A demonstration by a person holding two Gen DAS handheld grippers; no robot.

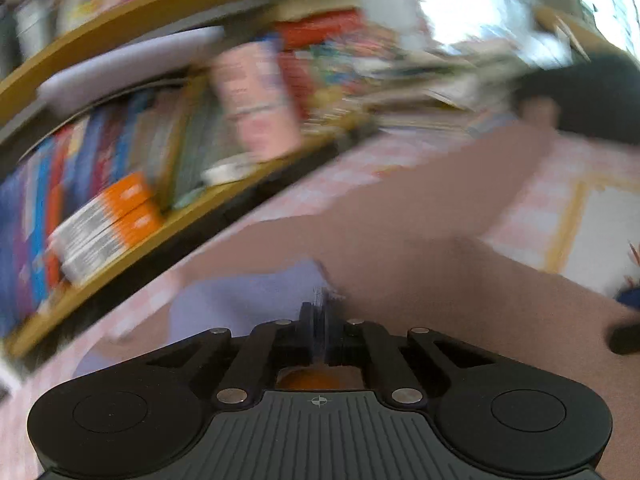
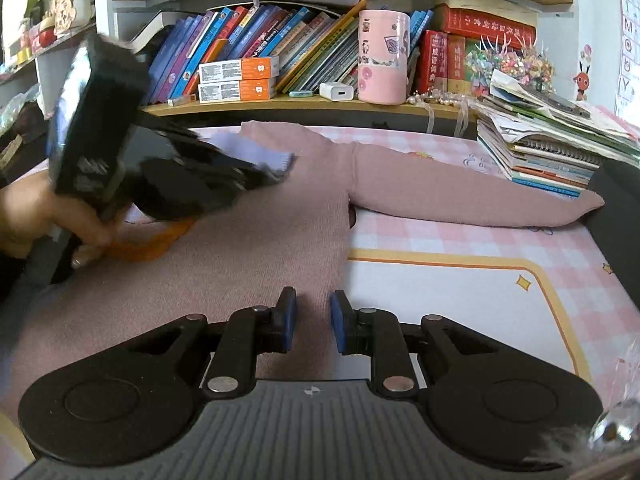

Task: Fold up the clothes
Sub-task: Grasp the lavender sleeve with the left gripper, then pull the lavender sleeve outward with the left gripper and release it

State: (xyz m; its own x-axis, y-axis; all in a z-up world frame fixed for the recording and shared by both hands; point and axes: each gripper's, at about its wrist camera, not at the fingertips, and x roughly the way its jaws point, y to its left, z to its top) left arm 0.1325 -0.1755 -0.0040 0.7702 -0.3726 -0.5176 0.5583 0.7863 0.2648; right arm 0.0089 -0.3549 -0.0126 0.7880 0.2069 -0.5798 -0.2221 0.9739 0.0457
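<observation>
A dusty-pink knit sweater (image 2: pixel 240 280) lies flat on the pink checked mat (image 2: pixel 480 240), with one sleeve (image 2: pixel 460 196) stretched out to the right. Its lavender neck (image 2: pixel 248 146) lies at the far end. In the right wrist view, a hand (image 2: pixel 40 216) holds my left gripper (image 2: pixel 280 170) with its tips at that neck. The blurred left wrist view shows the left gripper (image 1: pixel 318 312) pinched shut where lavender cloth (image 1: pixel 240 300) meets the pink knit (image 1: pixel 400 220). My right gripper (image 2: pixel 313 320) sits at the sweater's near right edge, and knit fills the narrow gap between its blue pads (image 2: pixel 289 322).
A low shelf (image 2: pixel 320 106) runs behind the mat with books, two orange-and-white boxes (image 2: pixel 240 78) and a pink cup (image 2: pixel 384 60). A stack of notebooks (image 2: pixel 552 148) stands at the back right, with a dark object (image 2: pixel 620 200) beside it. An orange piece (image 2: pixel 160 240) lies under the left tool.
</observation>
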